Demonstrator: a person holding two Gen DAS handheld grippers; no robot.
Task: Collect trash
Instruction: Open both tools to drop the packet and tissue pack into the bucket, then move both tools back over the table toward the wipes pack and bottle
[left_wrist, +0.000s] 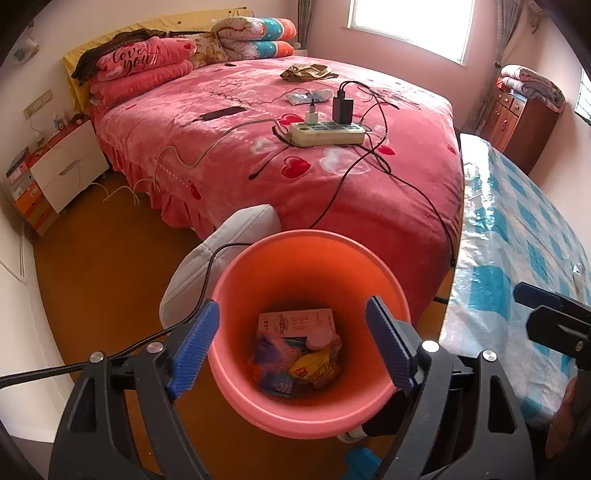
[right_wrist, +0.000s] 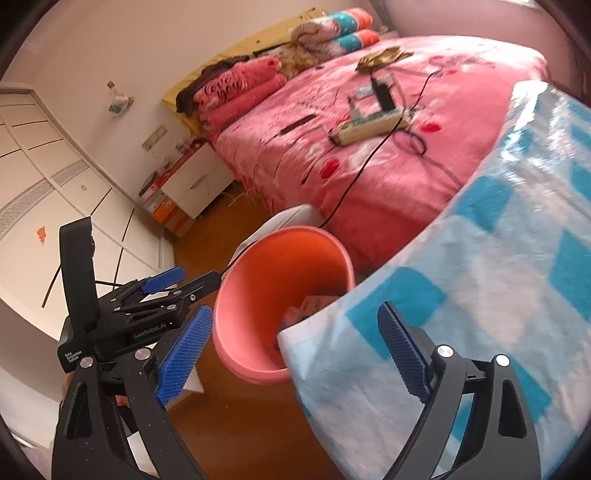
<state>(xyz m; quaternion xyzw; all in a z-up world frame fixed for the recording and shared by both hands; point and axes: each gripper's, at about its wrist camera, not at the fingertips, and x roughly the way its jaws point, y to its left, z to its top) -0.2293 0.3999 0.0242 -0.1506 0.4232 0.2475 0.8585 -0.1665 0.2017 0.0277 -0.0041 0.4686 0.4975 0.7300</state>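
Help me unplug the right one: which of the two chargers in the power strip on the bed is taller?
The black charger, near the strip's middle, is taller. The white charger beside it, nearer the pillows, is small and low.

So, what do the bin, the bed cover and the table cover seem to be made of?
Bin: probably plastic, with smooth, even pink walls and a slight sheen.
Bed cover: looks like plush fleece, with a matte, fuzzy surface and a printed heart pattern.
Table cover: seems a blue and white checked sheet under clear plastic film, since it wrinkles and glints in the light. I cannot tell more.
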